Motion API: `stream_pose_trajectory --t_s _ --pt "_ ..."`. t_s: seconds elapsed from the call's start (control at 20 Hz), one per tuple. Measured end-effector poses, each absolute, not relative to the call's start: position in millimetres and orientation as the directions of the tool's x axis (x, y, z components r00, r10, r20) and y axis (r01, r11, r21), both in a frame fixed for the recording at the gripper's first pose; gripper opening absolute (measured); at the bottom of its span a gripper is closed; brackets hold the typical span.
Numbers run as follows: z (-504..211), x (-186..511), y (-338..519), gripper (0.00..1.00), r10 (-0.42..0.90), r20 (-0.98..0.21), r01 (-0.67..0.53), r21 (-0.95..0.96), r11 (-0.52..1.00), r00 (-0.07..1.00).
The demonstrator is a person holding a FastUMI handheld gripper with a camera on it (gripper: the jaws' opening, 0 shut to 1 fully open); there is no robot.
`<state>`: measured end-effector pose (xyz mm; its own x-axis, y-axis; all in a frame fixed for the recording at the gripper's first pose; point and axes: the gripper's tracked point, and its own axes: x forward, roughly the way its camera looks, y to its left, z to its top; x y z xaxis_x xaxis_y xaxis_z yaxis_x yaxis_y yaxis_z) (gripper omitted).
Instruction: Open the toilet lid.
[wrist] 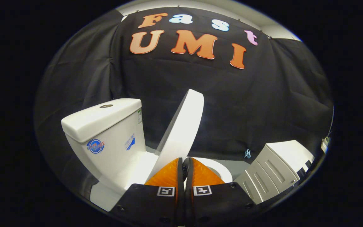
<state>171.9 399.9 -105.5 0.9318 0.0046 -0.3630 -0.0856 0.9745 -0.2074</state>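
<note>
The white toilet lid (181, 126) stands raised and tilted back toward the tank (106, 129), well clear of the seat ring (224, 170). My gripper (184, 161) is shut, its two fingers pressed together with just a thin dark slit between them. The fingertips (172, 168) sit right at the lid's near lower edge, touching or almost touching it. I cannot see any part of the lid held between them. A flush button (106, 106) sits on top of the tank.
A pale grey panelled cabinet (273, 171) stands to the right of the toilet, beyond the fingers. Black cloth forms the wall behind the toilet. The toilet's base (102, 195) reaches down to the left of the fingers.
</note>
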Motion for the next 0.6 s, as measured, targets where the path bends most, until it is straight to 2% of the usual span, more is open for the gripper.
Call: stream_pose_trajectory --t_s 0.6 --pt "-95 171 491 0.08 0.027 -0.300 -0.116 -0.285 0.951 0.954"
